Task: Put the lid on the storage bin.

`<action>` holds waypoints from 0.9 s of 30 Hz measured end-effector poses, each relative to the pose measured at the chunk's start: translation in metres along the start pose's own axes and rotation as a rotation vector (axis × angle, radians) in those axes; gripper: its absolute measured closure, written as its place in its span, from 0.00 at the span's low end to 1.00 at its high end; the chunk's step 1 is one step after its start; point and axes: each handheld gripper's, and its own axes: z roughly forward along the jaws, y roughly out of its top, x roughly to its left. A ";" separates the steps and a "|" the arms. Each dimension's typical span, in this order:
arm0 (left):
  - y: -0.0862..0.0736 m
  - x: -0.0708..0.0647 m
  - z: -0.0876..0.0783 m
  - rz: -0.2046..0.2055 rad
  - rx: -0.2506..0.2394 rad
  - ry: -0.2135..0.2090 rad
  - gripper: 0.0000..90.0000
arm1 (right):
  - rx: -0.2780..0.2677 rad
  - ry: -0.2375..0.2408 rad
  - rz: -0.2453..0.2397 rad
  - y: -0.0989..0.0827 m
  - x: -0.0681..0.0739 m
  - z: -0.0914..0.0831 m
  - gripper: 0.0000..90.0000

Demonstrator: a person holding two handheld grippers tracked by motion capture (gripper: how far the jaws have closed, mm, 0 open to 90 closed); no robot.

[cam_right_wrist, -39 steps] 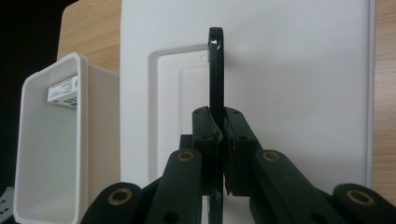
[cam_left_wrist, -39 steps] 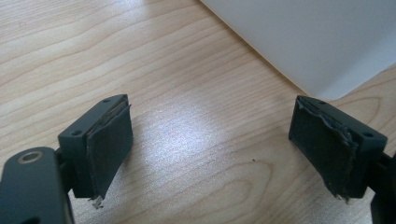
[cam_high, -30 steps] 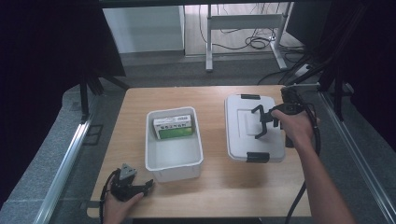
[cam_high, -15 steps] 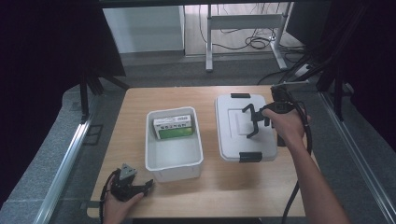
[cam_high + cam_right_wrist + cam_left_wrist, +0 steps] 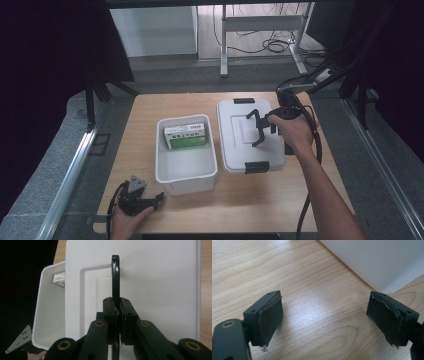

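Right gripper [image 5: 117, 322] clamps the black handle [image 5: 115, 277] of the white lid [image 5: 247, 135]; left gripper [image 5: 324, 322] rests released.

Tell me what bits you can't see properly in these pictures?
- Print on the green box in the white bin: too small to read in the high view.
- The same box in the right gripper view: mostly hidden by the lid.
- The lid's black handle: its lower part is covered by the right gripper clamped on it.
- The bin in the left gripper view: cut off by the top edge, beyond the open left gripper.
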 end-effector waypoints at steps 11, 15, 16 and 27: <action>0.000 0.000 0.000 0.004 0.004 -0.001 0.15 | 0.002 0.034 -0.028 0.003 0.024 0.003 0.94; 0.000 0.000 0.000 0.004 0.004 -0.001 0.15 | 0.001 0.044 -0.031 0.004 0.029 0.002 0.94; 0.000 0.000 0.000 0.004 0.004 -0.001 0.15 | 0.005 0.047 -0.034 0.004 0.031 0.002 0.94; 0.000 0.000 0.000 0.004 0.003 -0.001 0.15 | 0.011 0.066 -0.053 0.005 0.051 0.006 0.94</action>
